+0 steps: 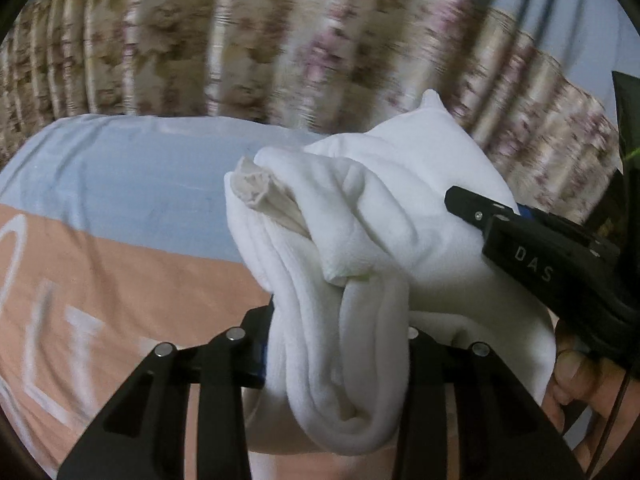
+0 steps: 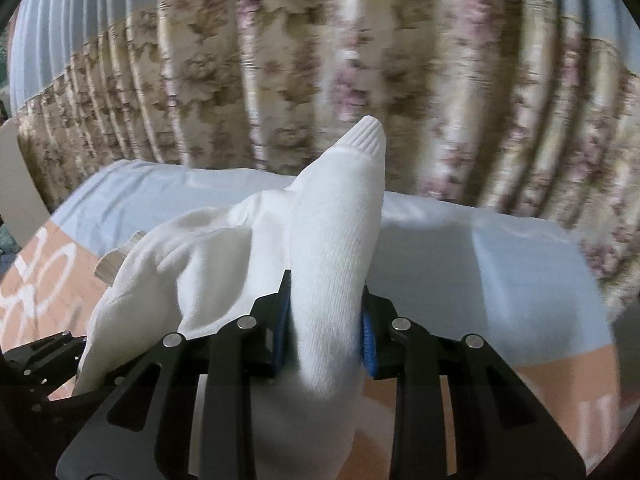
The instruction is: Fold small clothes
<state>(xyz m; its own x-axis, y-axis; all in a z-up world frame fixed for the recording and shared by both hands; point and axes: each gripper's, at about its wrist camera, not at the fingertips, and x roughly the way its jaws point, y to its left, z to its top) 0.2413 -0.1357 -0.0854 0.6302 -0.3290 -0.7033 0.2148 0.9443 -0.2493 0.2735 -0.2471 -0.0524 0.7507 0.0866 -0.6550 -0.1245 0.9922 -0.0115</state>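
White socks (image 1: 360, 260) are bunched together and held up above the bed between both grippers. My left gripper (image 1: 340, 340) is shut on the thick rolled part of the white socks. My right gripper (image 2: 326, 328) is shut on the other end of the white socks (image 2: 336, 248), whose ribbed tip points up. The right gripper (image 1: 540, 248) also shows in the left wrist view, at the right side of the bundle. A greyish cuff (image 1: 256, 188) sticks out at the top left of the bundle.
Below lies a bed sheet (image 1: 120, 184) in pale blue and peach with white letters. A floral curtain (image 2: 320, 72) hangs behind the bed. The person's hand (image 1: 576, 380) shows at the right edge.
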